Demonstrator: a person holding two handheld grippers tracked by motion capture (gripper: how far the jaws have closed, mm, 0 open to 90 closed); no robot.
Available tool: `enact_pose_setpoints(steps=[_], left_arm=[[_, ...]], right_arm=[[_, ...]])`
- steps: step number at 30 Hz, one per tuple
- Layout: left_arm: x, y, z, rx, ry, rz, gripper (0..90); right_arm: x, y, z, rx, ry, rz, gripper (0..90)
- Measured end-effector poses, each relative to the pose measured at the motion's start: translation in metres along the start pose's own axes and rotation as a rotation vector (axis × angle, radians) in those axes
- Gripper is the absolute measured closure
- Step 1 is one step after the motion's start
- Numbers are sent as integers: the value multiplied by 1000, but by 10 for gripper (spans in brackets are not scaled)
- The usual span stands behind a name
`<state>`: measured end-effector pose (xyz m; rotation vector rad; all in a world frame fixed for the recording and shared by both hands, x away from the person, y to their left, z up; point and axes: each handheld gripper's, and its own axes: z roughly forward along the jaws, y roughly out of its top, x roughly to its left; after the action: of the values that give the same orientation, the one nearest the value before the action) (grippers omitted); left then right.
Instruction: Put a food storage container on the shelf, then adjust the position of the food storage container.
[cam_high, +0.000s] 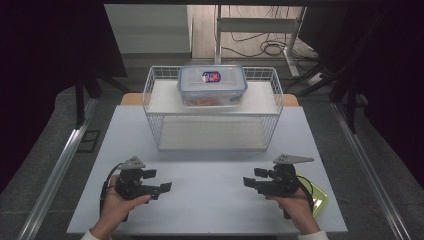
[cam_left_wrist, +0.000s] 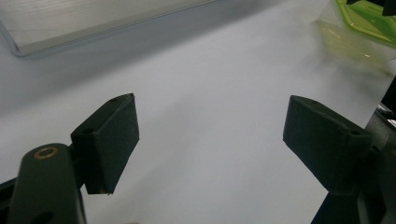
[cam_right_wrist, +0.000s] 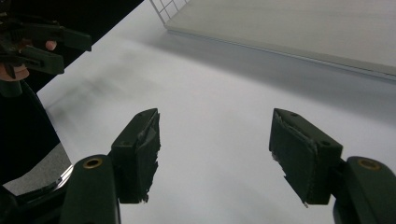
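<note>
My left gripper (cam_high: 161, 181) and right gripper (cam_high: 251, 178) rest low over the white table (cam_high: 210, 200), tips turned toward each other and well apart, each with jaws spread wide and nothing between them. The clear lidded container (cam_high: 212, 85) sits atop the wire rack (cam_high: 213, 107) beyond; a green tray (cam_high: 320, 199) lies beneath my right hand (cam_high: 295, 210).

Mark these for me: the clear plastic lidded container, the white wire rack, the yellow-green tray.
clear plastic lidded container (cam_high: 212, 84), high view, middle of its lid
white wire rack (cam_high: 151, 111), high view, left wire wall
yellow-green tray (cam_high: 320, 200), high view, its right edge
</note>
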<state>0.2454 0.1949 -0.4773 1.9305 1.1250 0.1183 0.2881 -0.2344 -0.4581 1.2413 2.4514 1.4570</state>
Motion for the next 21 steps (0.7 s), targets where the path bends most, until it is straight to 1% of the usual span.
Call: enact_pose_setpoints(steps=[3,6,9,13,15,19,21], left_arm=[[1,-2,0,-3,7,-2,186],[1,-4,0,0,15,0,181],[2,-5,0,7,17,-1,178],[2,-7,1,15,20,-1,178],[1,-8,1,15,20,-2,178],[2,-10,0,18,24,-3,176],[3,-11,1,19,27,-5,176]], right_arm=[[0,0,-2,-2,-4,2,340],[0,-2,-6,-2,-24,-6,358],[-2,-5,-11,-5,-41,1,417],[-3,-11,-16,-8,-58,-5,522],[-3,-12,-20,-11,-62,-15,556],[-2,-15,-28,-3,-87,-10,638],[-2,-17,-32,4,-99,-15,672]])
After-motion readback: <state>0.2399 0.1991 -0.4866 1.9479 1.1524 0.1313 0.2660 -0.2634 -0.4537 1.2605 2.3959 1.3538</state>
